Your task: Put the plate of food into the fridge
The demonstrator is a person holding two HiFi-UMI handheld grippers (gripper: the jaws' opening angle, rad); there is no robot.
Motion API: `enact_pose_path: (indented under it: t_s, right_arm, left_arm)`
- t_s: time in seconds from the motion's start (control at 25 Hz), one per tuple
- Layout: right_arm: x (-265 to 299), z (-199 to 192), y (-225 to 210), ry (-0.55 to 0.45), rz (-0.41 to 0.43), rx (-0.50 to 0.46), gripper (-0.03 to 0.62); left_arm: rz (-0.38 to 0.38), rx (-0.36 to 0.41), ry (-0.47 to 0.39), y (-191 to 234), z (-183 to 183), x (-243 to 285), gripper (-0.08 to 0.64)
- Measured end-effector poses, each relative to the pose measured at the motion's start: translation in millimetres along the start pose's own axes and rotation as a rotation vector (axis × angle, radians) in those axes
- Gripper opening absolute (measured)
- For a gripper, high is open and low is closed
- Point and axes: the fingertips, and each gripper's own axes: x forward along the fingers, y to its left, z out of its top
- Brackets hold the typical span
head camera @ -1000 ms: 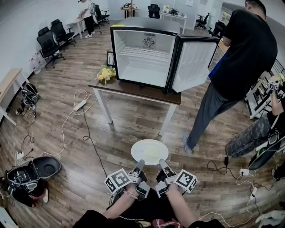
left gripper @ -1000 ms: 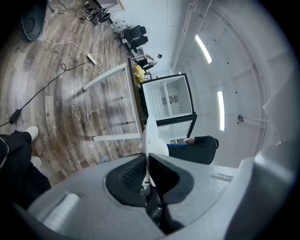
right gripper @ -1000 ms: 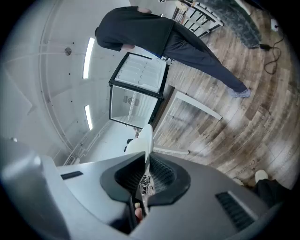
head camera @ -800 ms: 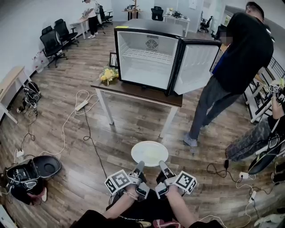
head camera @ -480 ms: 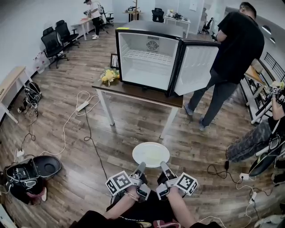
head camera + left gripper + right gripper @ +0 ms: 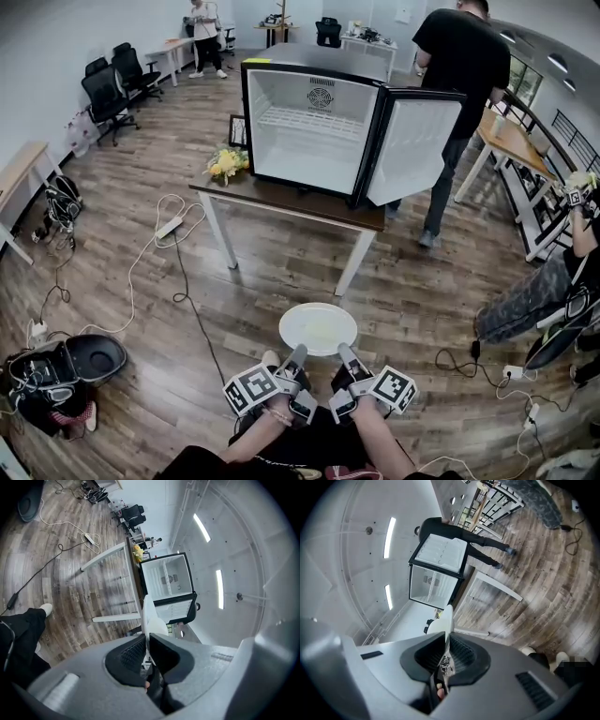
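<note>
Here, two forearms reach forward side by side from the bottom of the head view, each hand holding a gripper that points ahead and slightly downward. The left gripper [image 6: 298, 352] and the right gripper [image 6: 341, 351] sit near each other, with their marker cubes turned outward. Each gripper is clamped on the near rim of the white plate [image 6: 319, 328], the left on the rim's left part and the right on its right part. Both gripper views show the thin rim edge-on between ribbed pads. The plate is held level just ahead of both grippers, above the wooden floor [image 6: 281, 272]. A pale yellowish patch lies on it, too faint to name.

Ahead of the grippers, open floor runs to the desk [image 6: 281, 199], which is well apart. A dark cable [image 6: 185, 281] trails across the floor ahead and to the left. The fridge [image 6: 309, 94] stands on the desk, straight ahead, its white inside facing the grippers with a wire shelf [image 6: 309, 120] across it. Its door [image 6: 410, 145] is swung open to the right, reaching past the desk's right end. Yellow flowers [image 6: 225, 162] sit just left of the fridge. Farther ahead and right, beyond the door, stands a person in black [image 6: 459, 66].
</note>
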Motion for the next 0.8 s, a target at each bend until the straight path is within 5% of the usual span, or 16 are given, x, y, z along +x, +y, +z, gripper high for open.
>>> enact_pose_path:
  t_s: [0.8]
  right_arm:
    - [130,57,11,-0.021,-0.024,-0.019,0.044]
  left_arm:
    - [0.019,0.054,0.050,-2,105,106,0.031]
